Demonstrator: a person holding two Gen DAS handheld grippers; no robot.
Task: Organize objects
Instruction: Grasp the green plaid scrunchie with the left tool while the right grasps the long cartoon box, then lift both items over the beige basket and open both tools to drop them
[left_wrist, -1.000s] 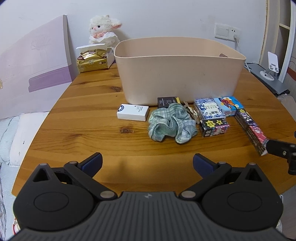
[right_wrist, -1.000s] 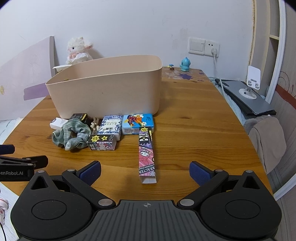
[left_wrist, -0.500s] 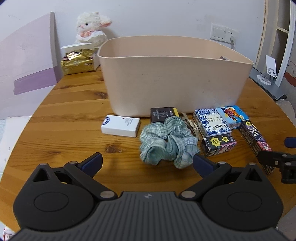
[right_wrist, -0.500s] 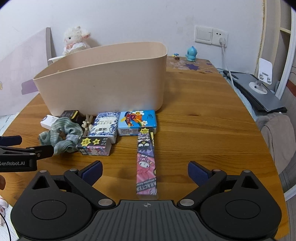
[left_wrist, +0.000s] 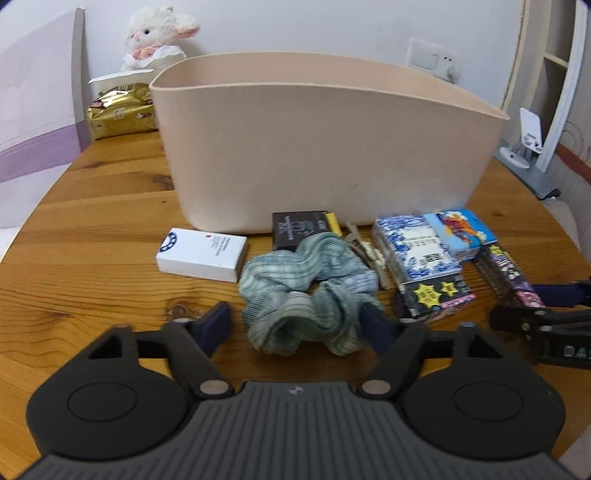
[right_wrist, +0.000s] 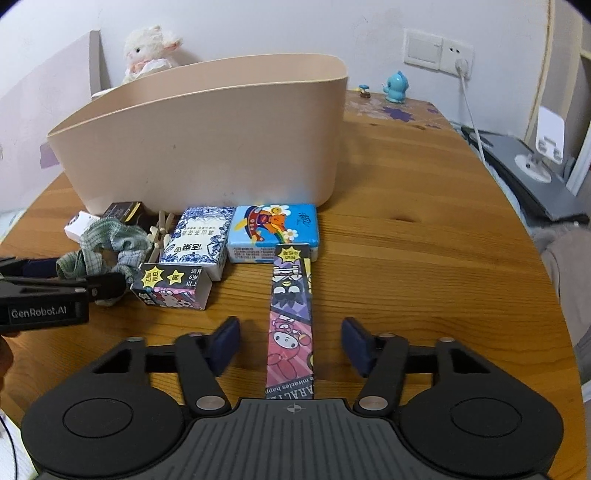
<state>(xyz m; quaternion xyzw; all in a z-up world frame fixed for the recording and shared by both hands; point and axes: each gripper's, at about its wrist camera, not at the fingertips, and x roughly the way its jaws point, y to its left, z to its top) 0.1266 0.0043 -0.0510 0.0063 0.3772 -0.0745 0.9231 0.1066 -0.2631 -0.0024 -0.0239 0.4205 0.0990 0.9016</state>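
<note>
A green plaid scrunchie (left_wrist: 310, 291) lies on the wooden table (left_wrist: 92, 280) in front of a beige tub (left_wrist: 325, 155). My left gripper (left_wrist: 295, 325) is low over the scrunchie with its jaws closing. The scrunchie sits between them, brushing the right pad, with a gap at the left pad. In the right wrist view a long cartoon-printed box (right_wrist: 290, 321) runs lengthwise between the jaws of my right gripper (right_wrist: 290, 343). Those jaws are closing too, with table showing on both sides of the box.
Along the tub's foot lie a white box (left_wrist: 201, 254), a dark box (left_wrist: 297, 229), wooden pegs (left_wrist: 369, 254), two tissue packs (right_wrist: 197, 240) (right_wrist: 273, 229) and a star-marked box (right_wrist: 171, 286). A plush lamb (left_wrist: 155, 40) and gold pack (left_wrist: 122, 114) stand behind.
Both grippers moved forward and down toward the items and their jaws narrowed. The scrunchie now lies between the left jaws and the long box between the right jaws.
</note>
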